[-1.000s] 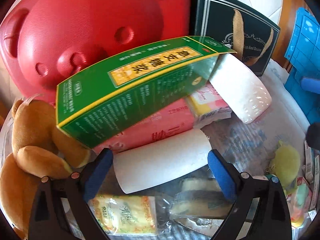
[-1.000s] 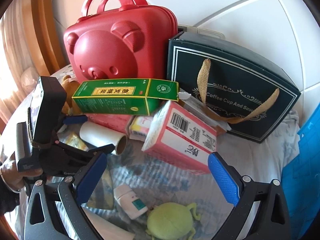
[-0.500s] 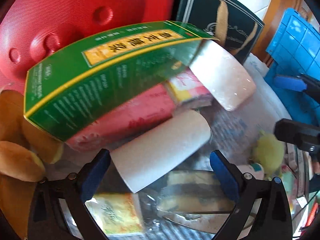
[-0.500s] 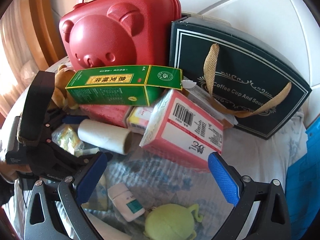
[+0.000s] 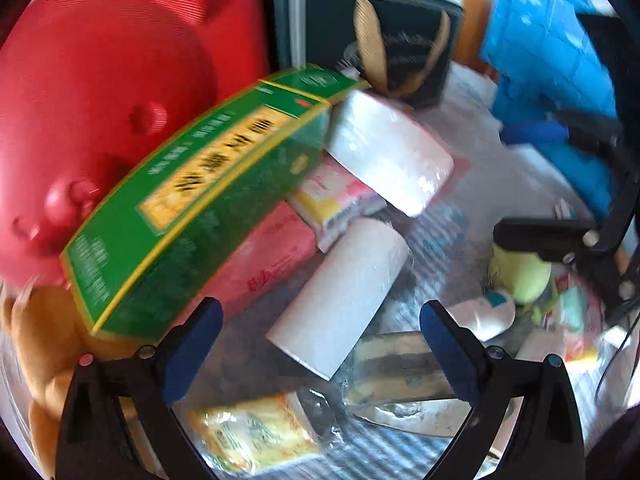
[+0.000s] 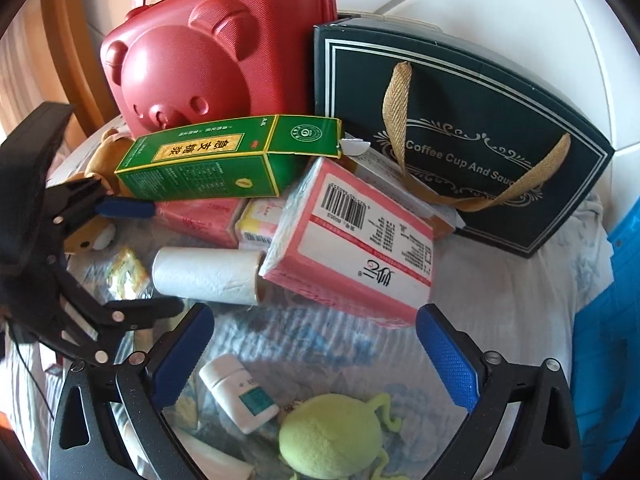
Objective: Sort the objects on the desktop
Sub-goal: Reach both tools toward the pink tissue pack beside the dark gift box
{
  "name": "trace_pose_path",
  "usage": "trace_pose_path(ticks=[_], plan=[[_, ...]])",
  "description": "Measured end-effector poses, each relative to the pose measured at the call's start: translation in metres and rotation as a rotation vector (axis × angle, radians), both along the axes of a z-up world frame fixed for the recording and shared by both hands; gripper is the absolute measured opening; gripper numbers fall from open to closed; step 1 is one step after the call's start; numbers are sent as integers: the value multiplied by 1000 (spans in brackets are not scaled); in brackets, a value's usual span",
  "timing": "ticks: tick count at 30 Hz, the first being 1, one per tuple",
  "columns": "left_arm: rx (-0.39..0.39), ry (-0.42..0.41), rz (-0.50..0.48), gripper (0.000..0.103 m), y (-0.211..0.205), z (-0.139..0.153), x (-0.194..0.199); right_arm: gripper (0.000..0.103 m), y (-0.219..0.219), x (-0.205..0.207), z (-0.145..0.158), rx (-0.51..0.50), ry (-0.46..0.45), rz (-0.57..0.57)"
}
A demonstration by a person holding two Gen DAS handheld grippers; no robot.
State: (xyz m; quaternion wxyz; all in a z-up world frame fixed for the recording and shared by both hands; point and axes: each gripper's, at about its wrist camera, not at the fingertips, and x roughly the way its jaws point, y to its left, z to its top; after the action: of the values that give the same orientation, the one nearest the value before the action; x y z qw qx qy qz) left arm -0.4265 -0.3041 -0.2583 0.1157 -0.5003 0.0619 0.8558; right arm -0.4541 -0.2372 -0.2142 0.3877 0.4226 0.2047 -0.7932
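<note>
White plastic wraps the roll (image 6: pixel 208 276) lying on its side on the desk (image 6: pixel 500 300), its near end just ahead of the left gripper (image 5: pixel 320 320) in the left wrist view. That gripper's blue-padded fingers (image 5: pixel 192 344) stand spread, holding nothing, pointed over the roll toward the pile. In the right wrist view the left gripper (image 6: pixel 132 258) reaches in from the left edge, one finger beside the green box (image 6: pixel 224 160) and the other just near of the roll.

The green box rests tilted atop a pink pack (image 6: pixel 196 216), in front of the red bear-faced case (image 6: pixel 212 52). A larger pink tissue pack (image 6: pixel 352 240) leans right of the roll, with the dark gift bag (image 6: pixel 460 132) standing behind it.

The right gripper (image 6: pixel 316 352) hovers low over the near desk, its fingers (image 6: pixel 448 360) wide apart and empty. Between them lie a small white bottle (image 6: pixel 240 392) and a green plush toy (image 6: pixel 332 436). A brown plush bear (image 5: pixel 44 340) sits at far left.
</note>
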Motion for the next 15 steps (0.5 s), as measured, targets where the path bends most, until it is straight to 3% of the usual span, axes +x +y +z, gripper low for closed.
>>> trace_pose_path(ticks=[1, 3, 8, 9, 10, 15], plan=[[-34, -22, -38, 100, 5, -6, -3, 102, -1, 1, 0, 1, 3, 4], [-25, -17, -78, 98, 10, -8, -9, 102, -1, 1, 2, 3, 12, 9], [-75, -9, -122, 97, 22, -17, -17, 102, -5, -6, 0, 16, 24, 17], [-62, -19, -119, 84, 20, -16, -16, 102, -8, -7, -2, 29, 35, 24], [-26, -61, -109, 62, 17, -18, -17, 101, -11, -7, -3, 45, 53, 36], [6, -94, -46, 57, 13, -31, -17, 98, -25, -4, -18, 157, 148, 99]])
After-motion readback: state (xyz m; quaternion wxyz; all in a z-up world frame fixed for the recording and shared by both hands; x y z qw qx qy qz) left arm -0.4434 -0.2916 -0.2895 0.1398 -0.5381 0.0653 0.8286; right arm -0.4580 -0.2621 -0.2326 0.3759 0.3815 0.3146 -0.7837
